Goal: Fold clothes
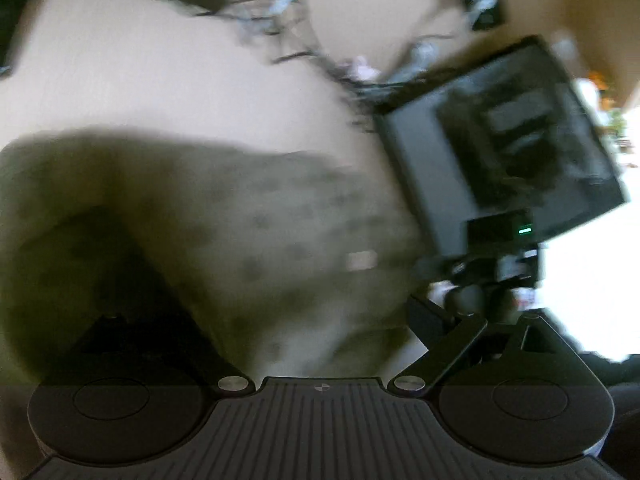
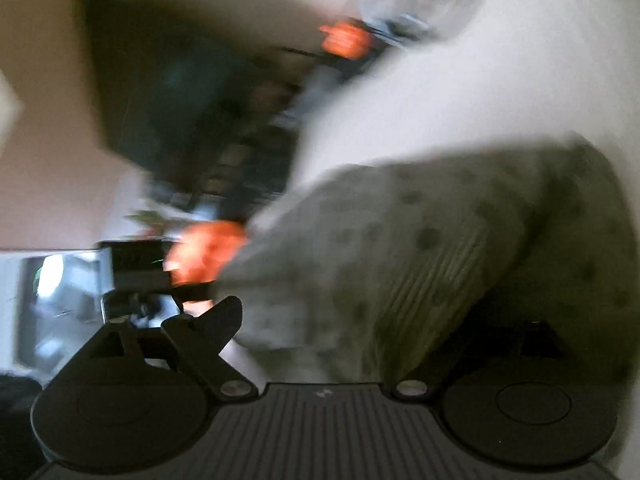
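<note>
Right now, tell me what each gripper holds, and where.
Nothing. Both sets of jaws stand open over the dotted garment; neither pinches it.

Ribbed spotted cloth garment [image 2: 420, 248] (matt)

L gripper [image 1: 320, 320]: blk, ribbed base | R gripper [image 2: 332, 320]: same, silver screws

A pale tabletop [image 1: 140, 80] carries an olive, dark-spotted garment [image 1: 280, 220], lying rumpled on it. Behind the cloth are a black boxy device [image 1: 500, 140], a tangle of cables [image 1: 272, 20] and something orange [image 2: 208, 250], all blurred.
</note>
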The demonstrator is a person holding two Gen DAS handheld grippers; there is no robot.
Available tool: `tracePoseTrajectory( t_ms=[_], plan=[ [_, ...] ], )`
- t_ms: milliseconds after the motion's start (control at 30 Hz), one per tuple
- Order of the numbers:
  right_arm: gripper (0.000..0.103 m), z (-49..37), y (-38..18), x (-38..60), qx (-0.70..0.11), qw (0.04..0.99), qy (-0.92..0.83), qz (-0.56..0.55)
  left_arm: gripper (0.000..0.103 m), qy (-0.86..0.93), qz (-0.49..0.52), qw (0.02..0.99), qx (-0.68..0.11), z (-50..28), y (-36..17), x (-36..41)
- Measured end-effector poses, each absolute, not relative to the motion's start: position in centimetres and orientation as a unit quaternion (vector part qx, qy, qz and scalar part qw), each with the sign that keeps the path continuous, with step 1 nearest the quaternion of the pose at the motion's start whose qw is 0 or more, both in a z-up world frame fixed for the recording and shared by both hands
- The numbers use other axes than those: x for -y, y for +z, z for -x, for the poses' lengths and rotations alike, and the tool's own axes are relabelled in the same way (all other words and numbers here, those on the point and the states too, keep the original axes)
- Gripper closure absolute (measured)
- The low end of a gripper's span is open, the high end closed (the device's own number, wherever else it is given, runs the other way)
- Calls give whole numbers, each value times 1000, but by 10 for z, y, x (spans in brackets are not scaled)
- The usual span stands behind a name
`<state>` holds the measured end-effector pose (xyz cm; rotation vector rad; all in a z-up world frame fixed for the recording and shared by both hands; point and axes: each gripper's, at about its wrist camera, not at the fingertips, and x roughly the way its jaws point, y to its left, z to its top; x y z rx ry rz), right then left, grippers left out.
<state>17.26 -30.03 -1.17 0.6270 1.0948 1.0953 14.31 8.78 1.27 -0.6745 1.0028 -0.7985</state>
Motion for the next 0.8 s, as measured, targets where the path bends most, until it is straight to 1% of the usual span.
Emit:
tracePoseTrajectory(
  t_ms=[33, 67, 133, 200, 267, 333, 400, 500, 600, 667, 800],
  plan=[
    [8, -168, -1, 306, -466, 671, 501, -284, 9, -388, 312, 752, -431, -140, 31, -89],
    [3, -165, 5, 309, -456, 677, 506, -280, 8, -402, 303, 761, -409, -137, 46, -91],
    [1, -159, 3, 312, -467, 695, 489, -244, 7, -412, 272, 782, -382, -130, 65, -97],
    [1, -158, -16, 312, -504, 711, 447, -204, 7, -389, 256, 783, -413, -129, 53, -101],
    [1, -159, -37, 314, -533, 719, 405, -187, 7, -355, 248, 772, -466, -128, 24, -100],
    [1, -160, -45, 320, -542, 721, 384, -197, 7, -321, 234, 761, -513, -125, -5, -98],
    [1, -161, -42, 322, -536, 725, 383, -201, 7, -299, 221, 759, -534, -120, -22, -98],
    [1, -163, -37, 316, -522, 730, 393, -200, 7, -298, 249, 757, -526, -121, -22, -102],
    [0, -168, -46, 300, -519, 711, 414, -232, 7, -311, 264, 752, -517, -120, -22, -96],
    [0, -165, -42, 294, -515, 702, 432, -234, 7, -332, 284, 743, -507, -116, -22, -92],
    [0, -155, -30, 288, -503, 689, 466, -234, 7, -380, 315, 729, -474, -106, 0, -91]
  ],
)
